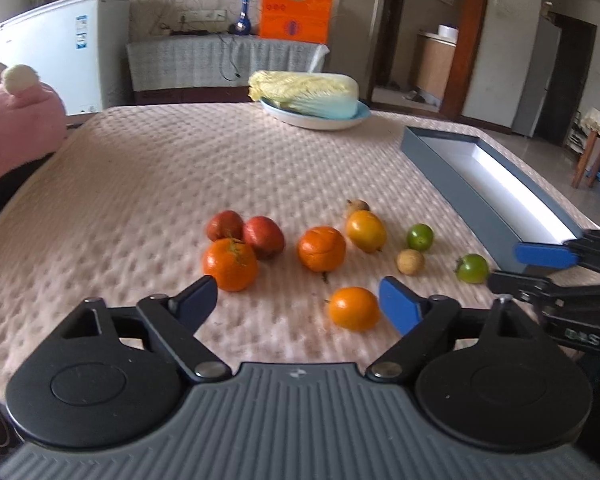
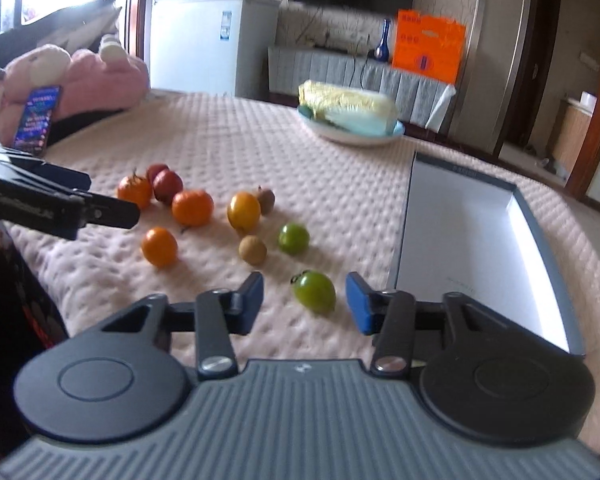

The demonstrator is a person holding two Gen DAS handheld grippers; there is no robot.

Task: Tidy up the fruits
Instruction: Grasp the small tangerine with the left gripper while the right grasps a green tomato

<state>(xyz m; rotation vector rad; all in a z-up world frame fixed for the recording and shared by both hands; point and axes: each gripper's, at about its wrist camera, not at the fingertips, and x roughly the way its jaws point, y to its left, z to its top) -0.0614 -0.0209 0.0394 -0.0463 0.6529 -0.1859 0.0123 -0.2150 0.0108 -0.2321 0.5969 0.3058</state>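
Right at the bottom of the right wrist view, the right gripper [image 2: 305, 300] has its jaws spread wide and empty, and a green tomato [image 2: 314, 291] sits between the two fingers, low centre of the frame, not yet touched by either pad as far as I can tell. Over on the left wrist view, the left gripper [image 1: 298, 298] is just as wide apart and holding nothing, with a small orange fruit [image 1: 354, 308] sitting just inside its blue right finger, lower centre. The rest of the fruit is scattered across the middle of the pink quilted cloth [image 1: 140, 184]: two red ones [image 1: 246, 234] touching a stemmed orange [image 1: 230, 264], another orange [image 1: 321, 249] mid-frame, a yellow-orange one [image 1: 366, 231], a green lime-like ball [image 1: 420, 237] and a small tan fruit [image 1: 410, 262]. The open grey box [image 2: 460, 248], white inside and with nothing in it, waits at the right of the frame, and that looks like the destination, so the sorting has barely begun. Now the dangers: these are round fruits on a soft, dimpled cloth, so a finger nudging the tomato before both pads close could send it rolling toward its neighbours. Squeeze too hard and a tomato could bruise or split. And watch the two tools, because the right gripper's fingers already show at the right edge of the left view, near that same tomato; reaching together could mean a clash. The cabbage on its plate [image 1: 320, 122] at upper centre stays well clear.
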